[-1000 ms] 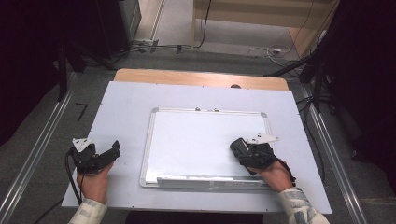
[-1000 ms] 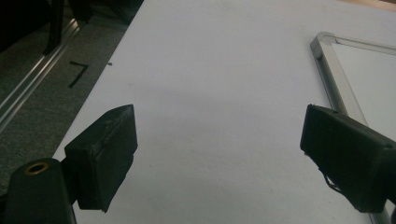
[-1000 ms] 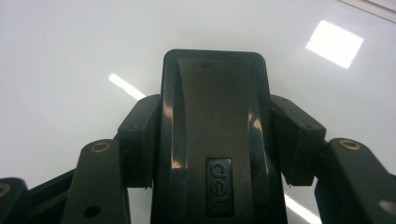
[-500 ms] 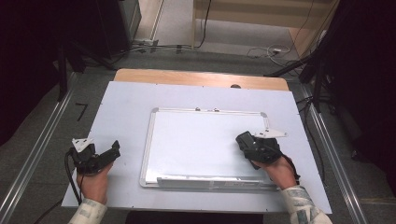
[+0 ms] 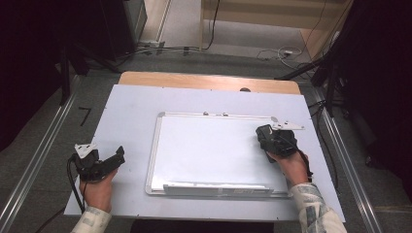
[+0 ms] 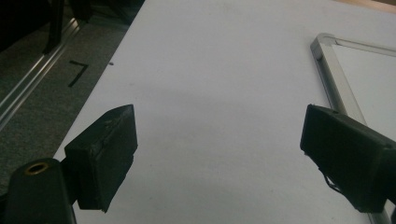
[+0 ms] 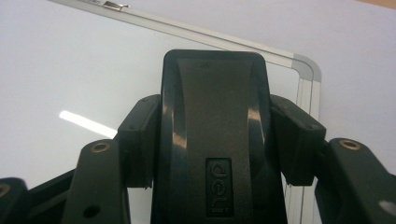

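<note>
1 table [image 5: 126,104] is seen, with 1 whiteboard [image 5: 209,145] laid flat on it. The board looks wiped clean already, so little seems left beyond setting the eraser down. 1 black eraser [image 7: 215,135] is clamped by the right gripper [image 5: 272,138] over the board's far right corner. The left gripper [image 6: 219,154] is held wide and empty, beside the board.

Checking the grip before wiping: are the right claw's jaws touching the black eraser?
Touching. The right gripper view shows both jaws of the right claw pressed against the sides of the black eraser, no gap, above the whiteboard.
</note>
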Demonstrator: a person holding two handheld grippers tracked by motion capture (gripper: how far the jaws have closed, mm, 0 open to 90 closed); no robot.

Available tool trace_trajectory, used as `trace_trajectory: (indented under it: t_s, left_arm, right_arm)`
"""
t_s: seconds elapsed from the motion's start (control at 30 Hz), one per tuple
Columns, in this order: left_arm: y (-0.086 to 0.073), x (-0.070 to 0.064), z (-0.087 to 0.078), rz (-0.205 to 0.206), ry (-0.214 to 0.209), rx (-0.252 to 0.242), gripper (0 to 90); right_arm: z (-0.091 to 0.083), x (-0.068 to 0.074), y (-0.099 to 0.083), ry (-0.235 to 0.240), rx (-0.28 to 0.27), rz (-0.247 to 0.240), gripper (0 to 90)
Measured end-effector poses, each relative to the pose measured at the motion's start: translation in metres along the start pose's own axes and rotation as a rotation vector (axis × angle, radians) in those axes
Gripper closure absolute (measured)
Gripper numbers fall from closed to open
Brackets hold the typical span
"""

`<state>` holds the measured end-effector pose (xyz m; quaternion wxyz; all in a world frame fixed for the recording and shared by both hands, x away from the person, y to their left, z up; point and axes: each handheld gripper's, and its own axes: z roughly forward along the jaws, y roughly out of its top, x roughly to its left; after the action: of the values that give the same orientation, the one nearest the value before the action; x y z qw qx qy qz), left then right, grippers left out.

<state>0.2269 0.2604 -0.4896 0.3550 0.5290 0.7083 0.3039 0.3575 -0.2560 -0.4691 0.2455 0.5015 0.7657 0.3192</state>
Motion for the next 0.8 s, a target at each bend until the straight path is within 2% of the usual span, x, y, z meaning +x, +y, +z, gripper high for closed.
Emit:
trace_trajectory:
  t_s: [0.23, 0.4, 0.6, 0.8]
  left_arm:
    - [0.0, 0.0, 0.0, 0.003, -0.002, 0.002, 11.1]
    - [0.0, 0.0, 0.0, -0.003, -0.002, -0.003, 11.1]
    - [0.001, 0.0, 0.0, -0.004, -0.004, -0.004, 11.1]
    - [0.001, 0.0, 0.0, -0.003, -0.005, -0.003, 11.0]
  right_arm:
    - [0.011, -0.004, 0.008, -0.038, 0.009, 0.039, 38.7]
    - [0.02, -0.007, 0.015, -0.074, 0.025, 0.096, 38.7]
    - [0.029, -0.006, 0.022, -0.148, 0.044, 0.145, 38.7]
    - [0.041, -0.009, 0.026, -0.18, 0.081, 0.188, 38.6]
